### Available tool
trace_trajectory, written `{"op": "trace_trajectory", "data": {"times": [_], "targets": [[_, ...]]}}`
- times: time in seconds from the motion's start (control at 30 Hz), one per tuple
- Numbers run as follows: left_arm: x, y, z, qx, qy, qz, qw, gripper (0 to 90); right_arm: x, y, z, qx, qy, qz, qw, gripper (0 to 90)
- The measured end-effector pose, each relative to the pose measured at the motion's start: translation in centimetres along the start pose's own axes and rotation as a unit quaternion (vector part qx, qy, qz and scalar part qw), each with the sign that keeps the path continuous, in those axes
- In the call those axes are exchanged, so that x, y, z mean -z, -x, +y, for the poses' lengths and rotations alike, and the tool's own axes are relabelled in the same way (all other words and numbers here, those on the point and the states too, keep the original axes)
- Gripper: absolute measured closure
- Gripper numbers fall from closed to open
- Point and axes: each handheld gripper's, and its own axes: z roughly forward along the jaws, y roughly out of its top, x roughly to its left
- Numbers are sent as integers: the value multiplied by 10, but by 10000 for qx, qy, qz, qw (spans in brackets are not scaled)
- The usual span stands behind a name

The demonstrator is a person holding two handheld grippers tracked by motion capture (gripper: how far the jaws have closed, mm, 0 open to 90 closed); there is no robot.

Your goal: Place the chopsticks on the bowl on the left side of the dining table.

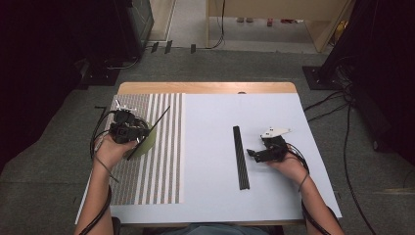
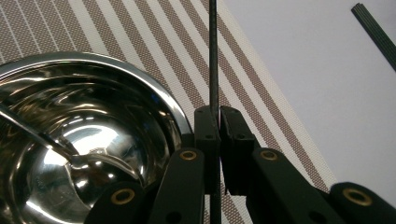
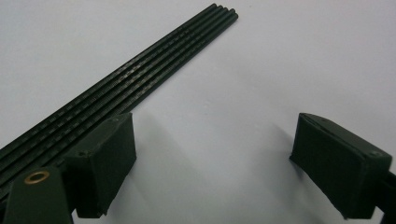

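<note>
A thin black rod (image 1: 155, 125) slants over a shiny steel bowl (image 1: 145, 147) on the striped placemat (image 1: 164, 166). My left gripper (image 1: 138, 133) is shut on it. In the left gripper view the rod (image 2: 213, 56) runs straight up from between the closed jaws of the left gripper (image 2: 218, 114), and the bowl's rim (image 2: 140, 79) curves just to their left. A flat bundle of several black rods (image 1: 240, 156) lies on the white table top. My right gripper (image 1: 253, 155) is open just right of it. In the right gripper view the bundle (image 3: 140, 70) passes beside the left jaw of the right gripper (image 3: 215, 140).
The white table top (image 1: 210, 122) has a wooden strip along its far edge (image 1: 205, 88). Cables (image 1: 337, 103) trail on the grey carpet to the right, and dark equipment stands at the far left and right. Inside the bowl a thin bright streak (image 2: 46, 140) shows, object or reflection unclear.
</note>
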Motion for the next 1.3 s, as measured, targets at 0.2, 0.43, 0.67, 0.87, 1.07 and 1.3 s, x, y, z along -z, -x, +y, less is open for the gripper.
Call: {"op": "trace_trajectory", "data": {"times": [0.2, 0.43, 0.67, 0.87, 1.07, 1.3], "targets": [[3, -8, -3, 73, 20, 62, 10000, 878, 0, 0, 0, 6, 1, -4, 10000, 133], [4, -17, -6, 171, 23, 164, 9997, 878, 0, 0, 0, 5, -1, 0, 10000, 133], [4, -24, -9, 240, 12, 237, 9994, 878, 0, 0, 0, -2, 0, 0, 10000, 133], [3, -27, -10, 269, 14, 257, 9993, 878, 0, 0, 0, -4, 0, 1, 10000, 133], [3, -31, -11, 300, 36, 267, 9992, 877, 0, 0, 0, -5, -1, 2, 10000, 133], [4, -37, -12, 326, 118, 314, 9989, 877, 0, 0, 0, -6, -1, 2, 10000, 133]]}}
